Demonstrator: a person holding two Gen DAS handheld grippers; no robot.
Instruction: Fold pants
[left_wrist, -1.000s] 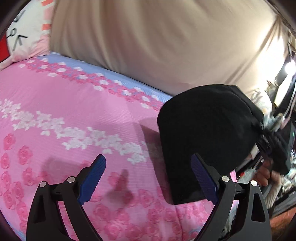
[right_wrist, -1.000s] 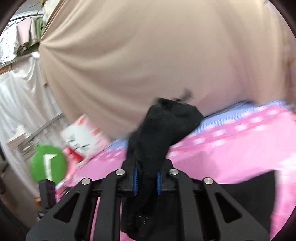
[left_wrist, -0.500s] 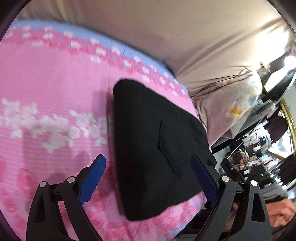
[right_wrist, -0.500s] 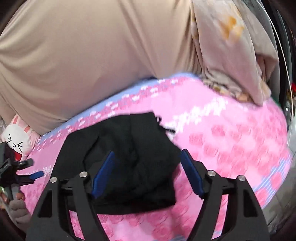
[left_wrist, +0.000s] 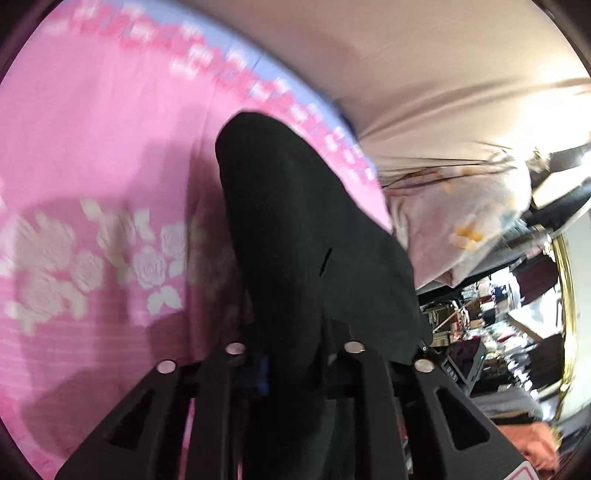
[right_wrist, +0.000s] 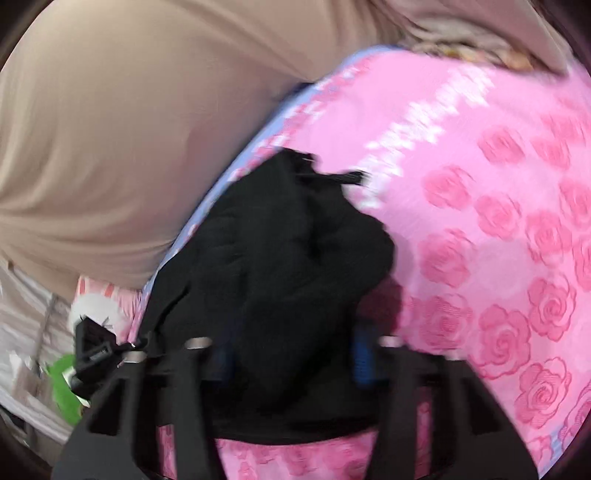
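The black pants (left_wrist: 295, 229) lie in a folded heap on a pink bedspread (left_wrist: 92, 147) printed with roses, close to its blue-edged far border, with a beige curtain (left_wrist: 424, 55) hanging behind the bed. In the left wrist view, the left gripper (left_wrist: 291, 363) has just been closing, and its fingers now stand drawn close together with the near end of the dark cloth bunched up between them, so it is clamped on the pants; a sliver of blue pad (left_wrist: 263, 371) shows beside the fabric. In the right wrist view, the right gripper (right_wrist: 291, 360) has also just been closing, and its blue pads (right_wrist: 361, 360) sit on either side of a thick rumpled mound of the pants (right_wrist: 280, 266); the picture is blurred, so whether they already press on the cloth cannot be told. A drawstring end (right_wrist: 343, 177) pokes out from the far side of the heap. At the left edge of that view a white and pink plush pillow (right_wrist: 96, 299) lies by the bed's corner. A pale flowered blanket (left_wrist: 461, 221) is piled past the bed's right end.
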